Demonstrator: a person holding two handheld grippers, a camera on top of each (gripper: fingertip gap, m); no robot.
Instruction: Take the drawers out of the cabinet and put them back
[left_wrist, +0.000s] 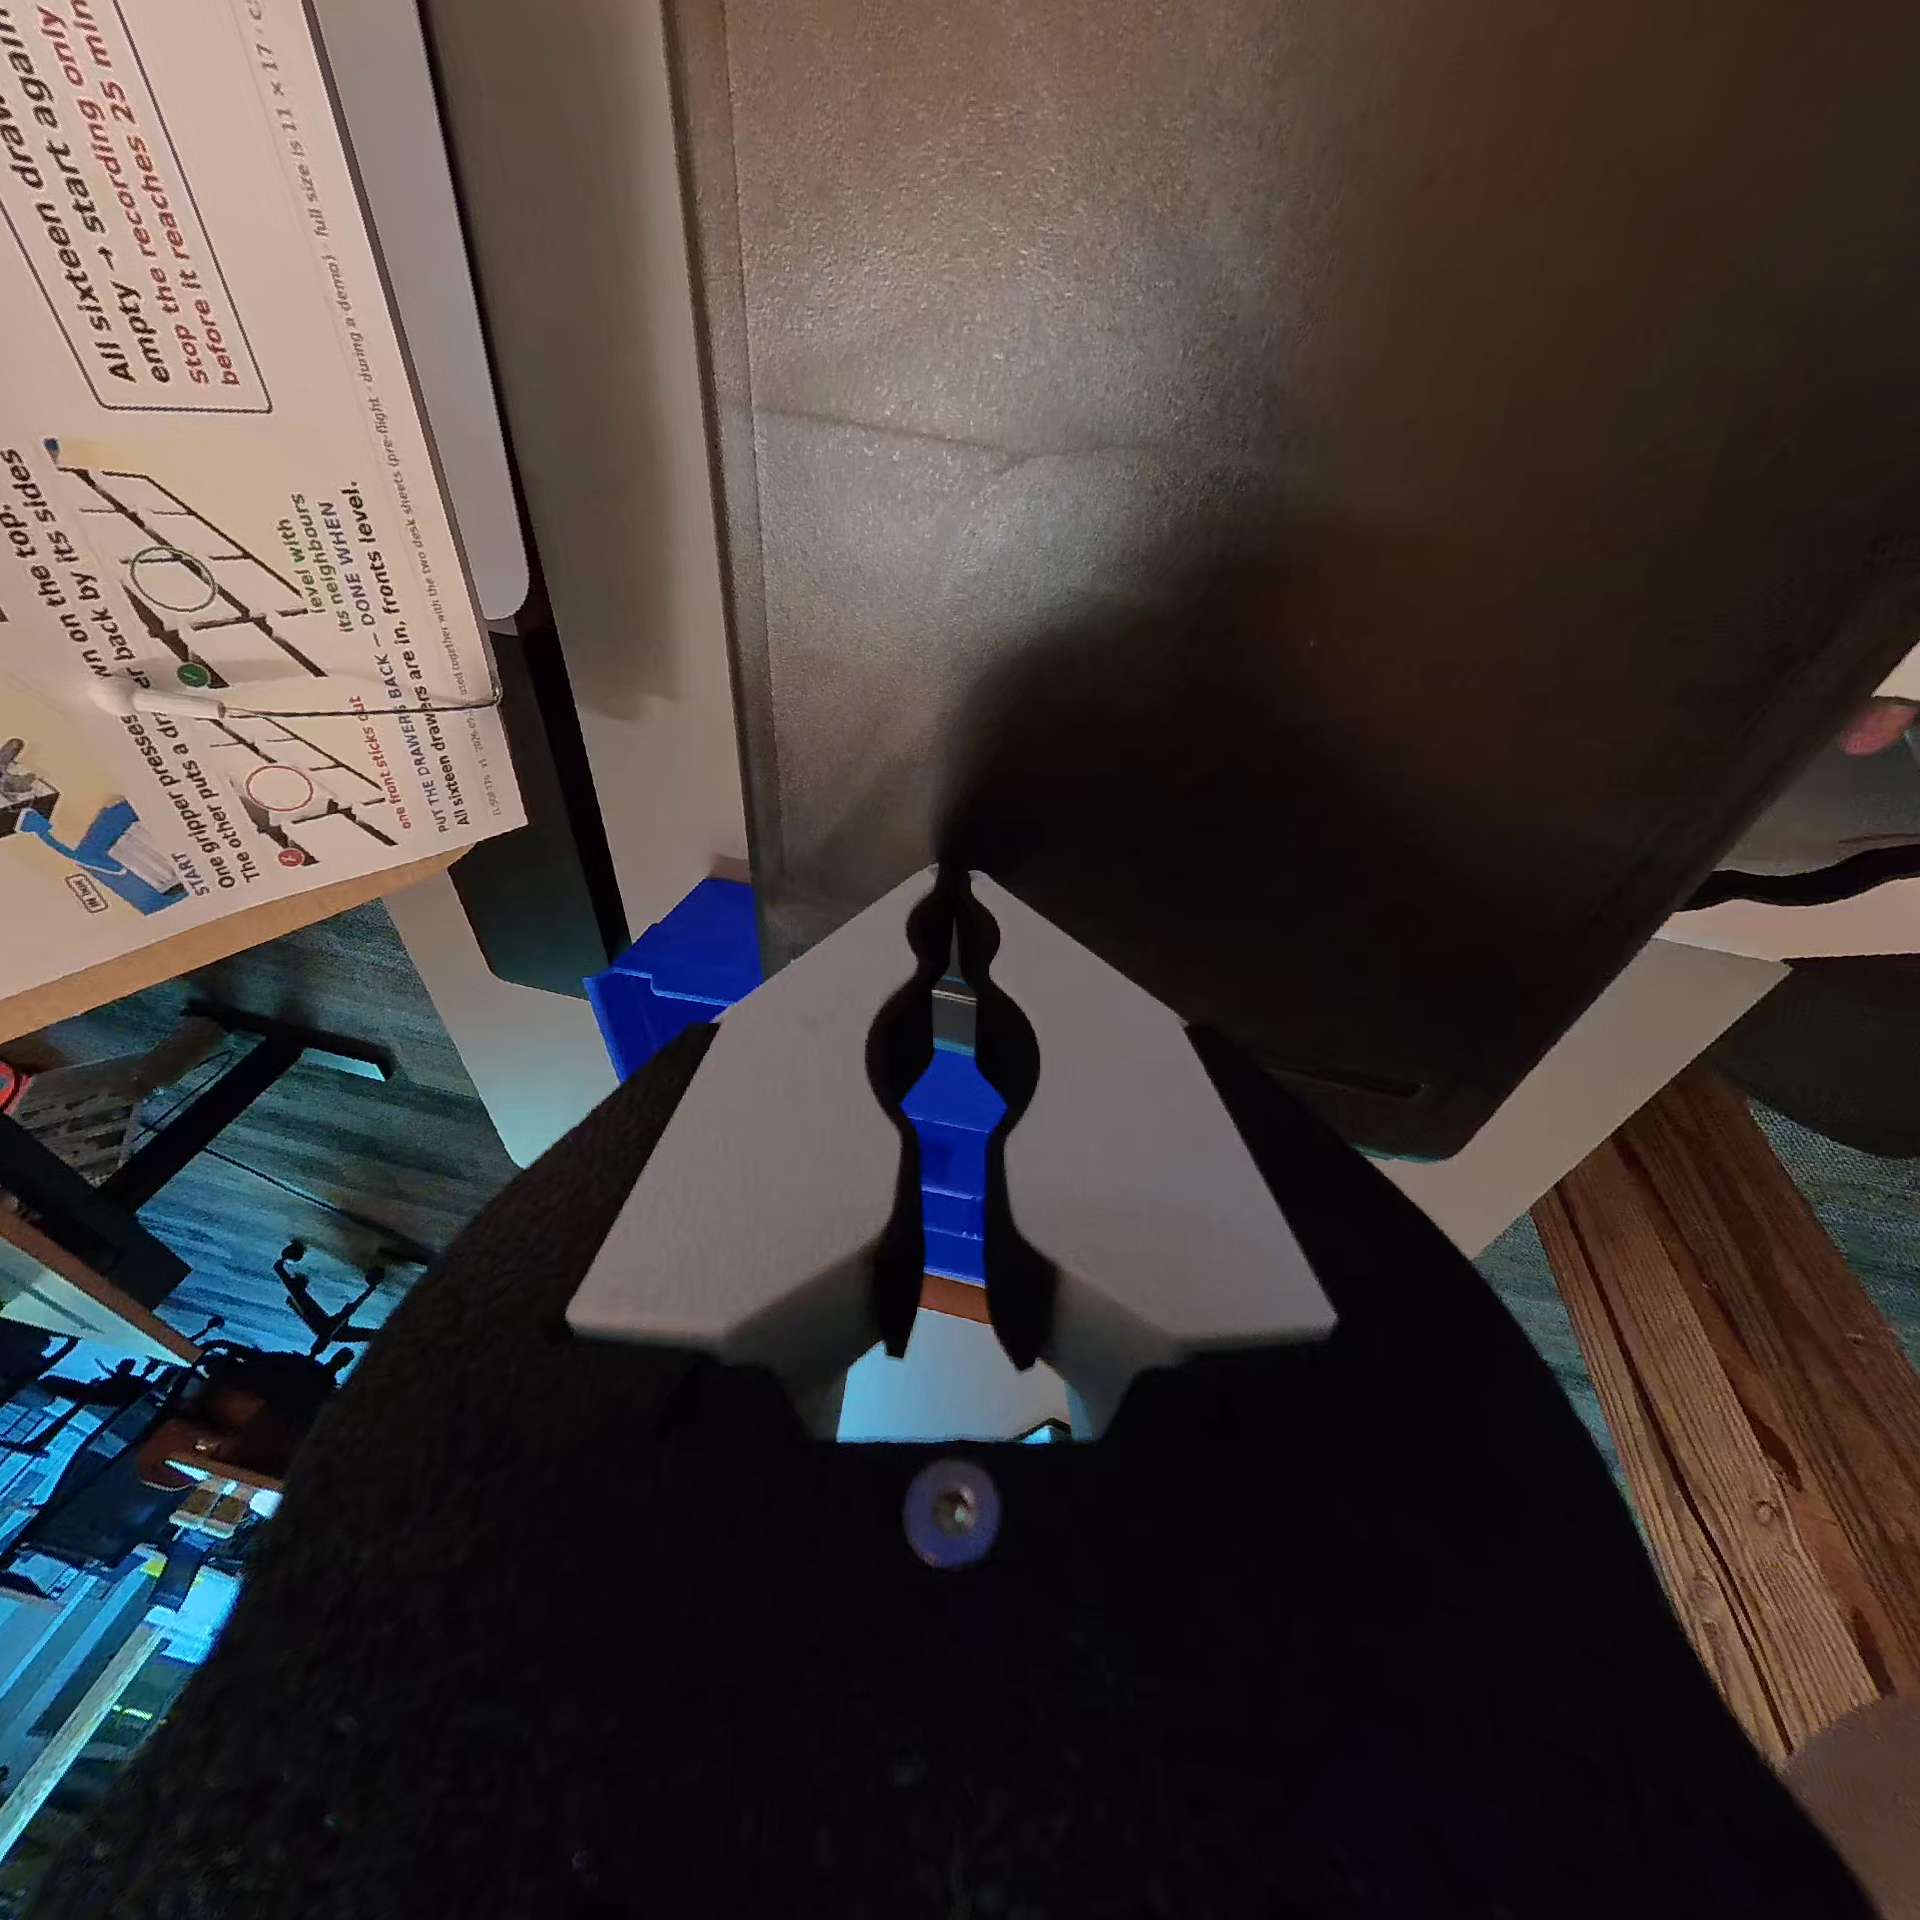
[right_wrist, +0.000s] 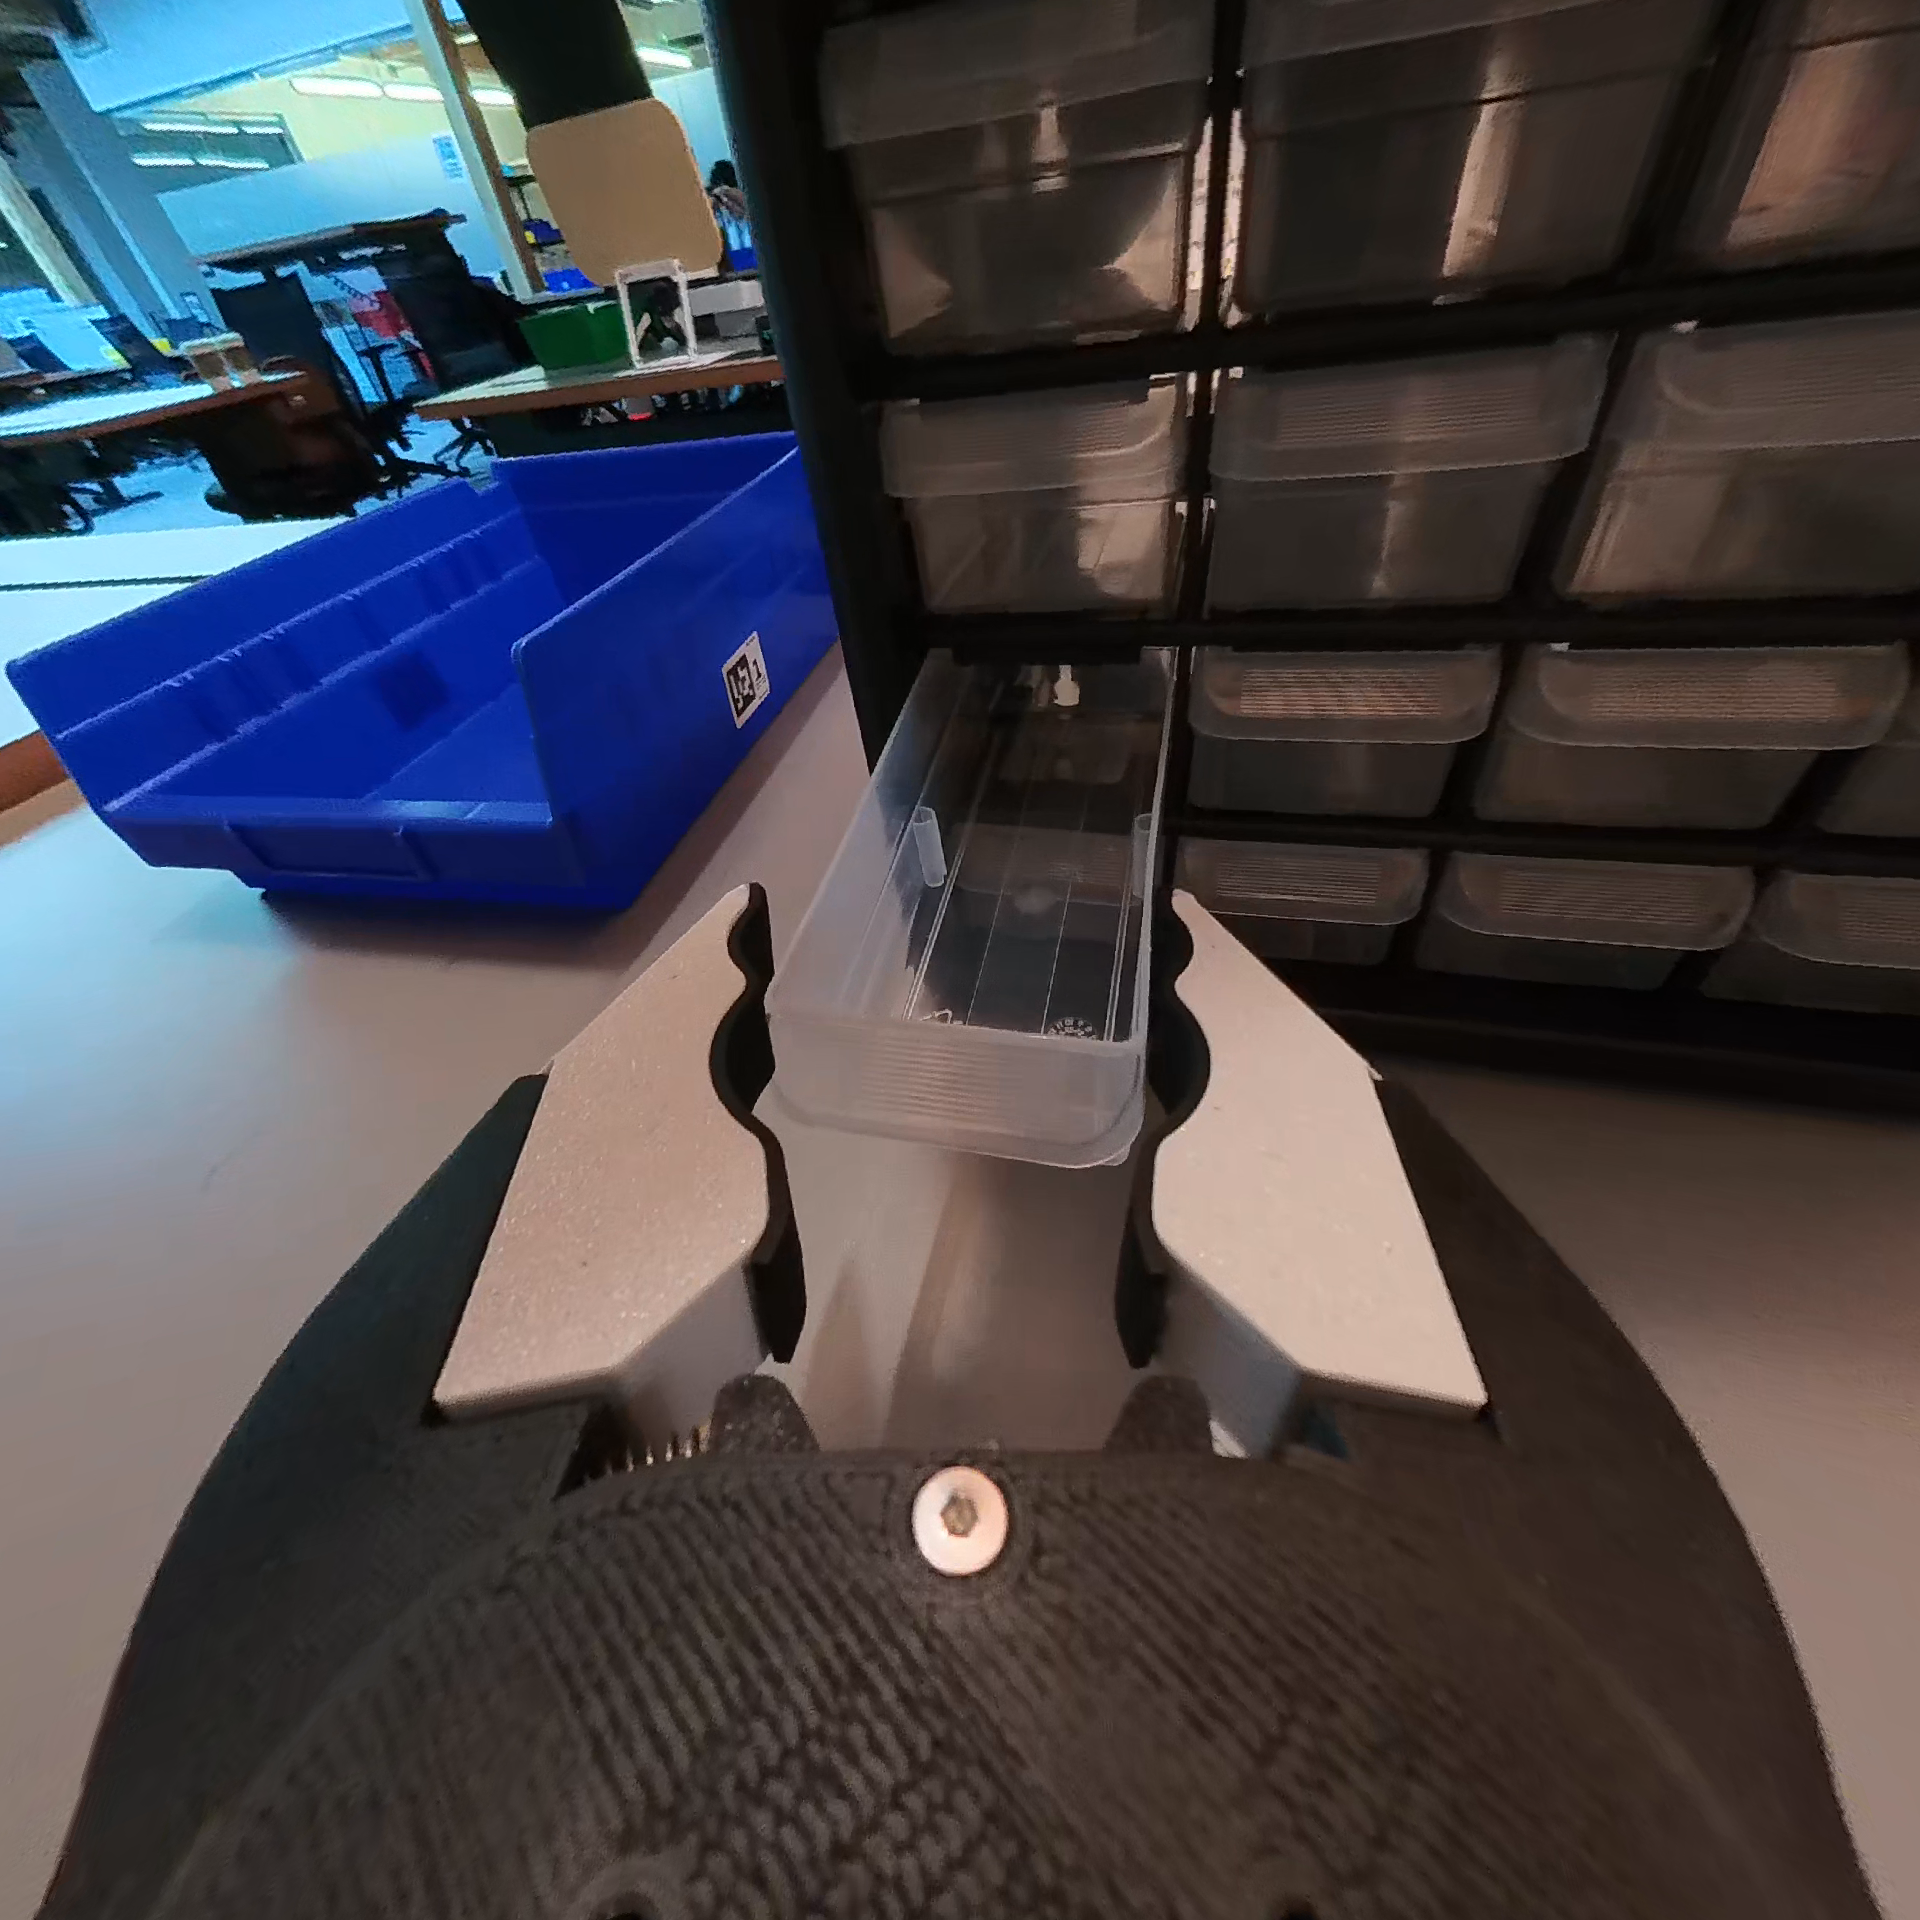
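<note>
The black cabinet (right_wrist: 1039, 353) stands on the table with rows of clear plastic drawers. One clear drawer (right_wrist: 966, 935) in the left column, third row, is pulled far out, its back end still in its slot. My right gripper (right_wrist: 961, 987) is shut on this drawer, with a jaw on either side wall near its front. In the left wrist view my left gripper (left_wrist: 954, 883) is shut and empty, its tips pressed on the cabinet's dark top (left_wrist: 1195, 468).
A blue bin (right_wrist: 416, 717) sits on the white table (right_wrist: 208, 1143) left of the cabinet; part of it shows in the left wrist view (left_wrist: 675, 966). A printed instruction sheet (left_wrist: 208, 468) lies beside the cabinet. Desks and chairs stand far behind.
</note>
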